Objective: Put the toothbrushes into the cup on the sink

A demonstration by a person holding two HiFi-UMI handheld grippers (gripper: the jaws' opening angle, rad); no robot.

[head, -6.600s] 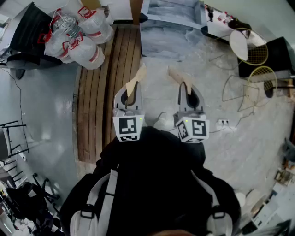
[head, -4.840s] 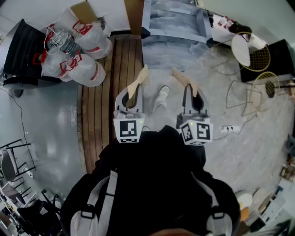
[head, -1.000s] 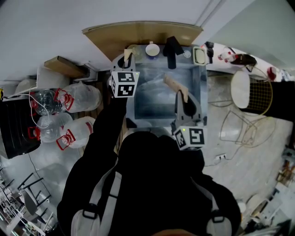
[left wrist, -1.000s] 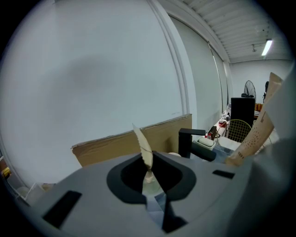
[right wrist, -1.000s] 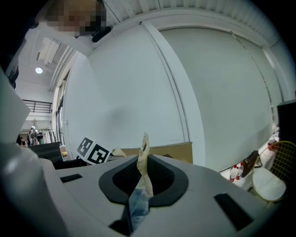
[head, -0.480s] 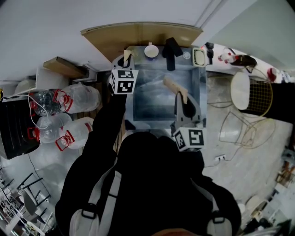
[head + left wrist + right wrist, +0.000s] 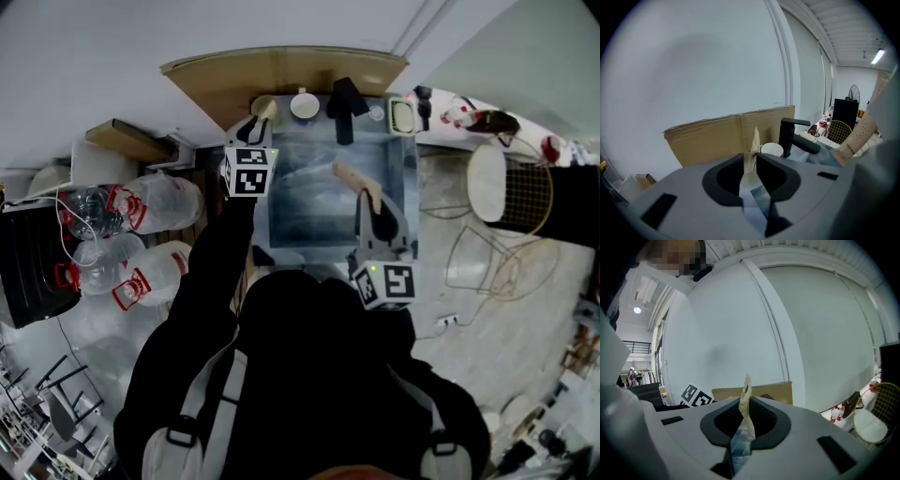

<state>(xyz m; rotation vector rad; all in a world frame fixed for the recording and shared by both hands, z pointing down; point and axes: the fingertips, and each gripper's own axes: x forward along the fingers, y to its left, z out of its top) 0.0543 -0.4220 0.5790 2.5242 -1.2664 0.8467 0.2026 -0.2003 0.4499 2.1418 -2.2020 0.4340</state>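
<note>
A white cup [image 7: 303,105] stands on the sink's back rim [image 7: 281,97], left of the black faucet [image 7: 342,105]. My left gripper [image 7: 255,129] is stretched out to the sink's back left corner, shut on a toothbrush in a tan paper wrapper [image 7: 265,108] whose tip is just left of the cup. In the left gripper view, that wrapper [image 7: 752,147] stands upright between the jaws, with the cup [image 7: 771,149] close behind. My right gripper [image 7: 373,208] hangs over the sink's front right, shut on a second wrapped toothbrush [image 7: 354,178], which also shows in the right gripper view [image 7: 745,404].
Brown cardboard [image 7: 281,67] leans on the wall behind the sink. Large water jugs [image 7: 150,202] lie on the floor to the left. A small white dish [image 7: 403,114] sits at the sink's back right corner. A round white stool [image 7: 495,180] and a wire frame [image 7: 487,253] stand to the right.
The person has walked from the open floor up to the sink. Over the last second the left gripper has edged its toothbrush a little nearer the cup; the right gripper has stayed put.
</note>
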